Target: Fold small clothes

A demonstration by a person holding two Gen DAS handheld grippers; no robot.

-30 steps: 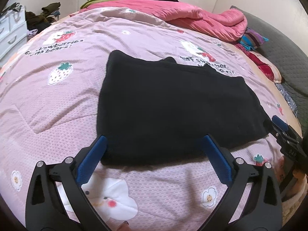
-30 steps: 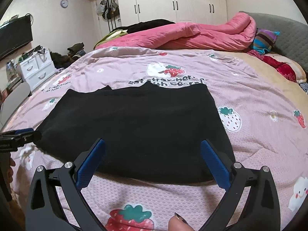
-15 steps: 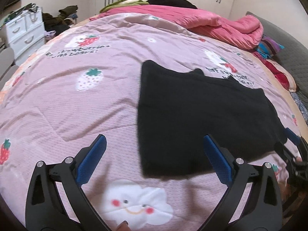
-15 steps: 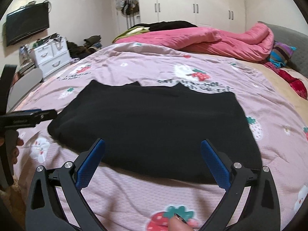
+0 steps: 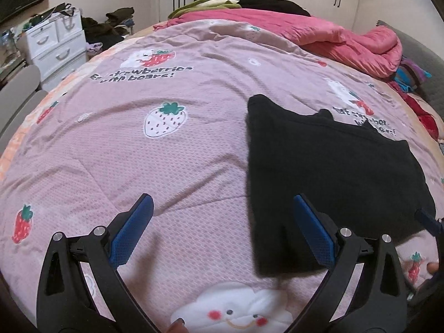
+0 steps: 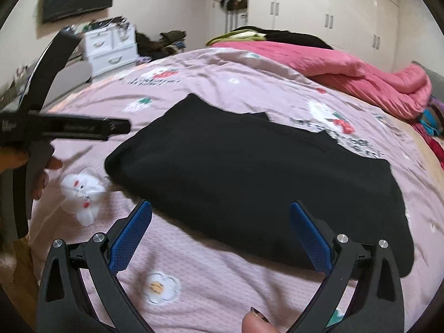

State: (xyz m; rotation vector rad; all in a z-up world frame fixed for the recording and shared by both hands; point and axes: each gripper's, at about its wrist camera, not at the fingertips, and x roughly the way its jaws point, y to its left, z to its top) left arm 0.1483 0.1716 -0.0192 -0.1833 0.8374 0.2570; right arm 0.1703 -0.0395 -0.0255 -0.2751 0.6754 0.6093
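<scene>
Your left gripper (image 5: 222, 230) hangs with its blue pads spread wide and nothing between them, aimed mostly at bare bedspread (image 5: 138, 166), to the left of the garment. Your right gripper (image 6: 220, 237) is equally wide and empty, low over the near edge of the black garment (image 6: 249, 172). The garment lies flat on the pink strawberry-print bedspread, already a rough rectangle (probably folded at least once), so both tools seem poised apart to take its ends for another fold. Its dark cloth hides seams and layers. In the left view the right gripper is cut off at the frame edge.
</scene>
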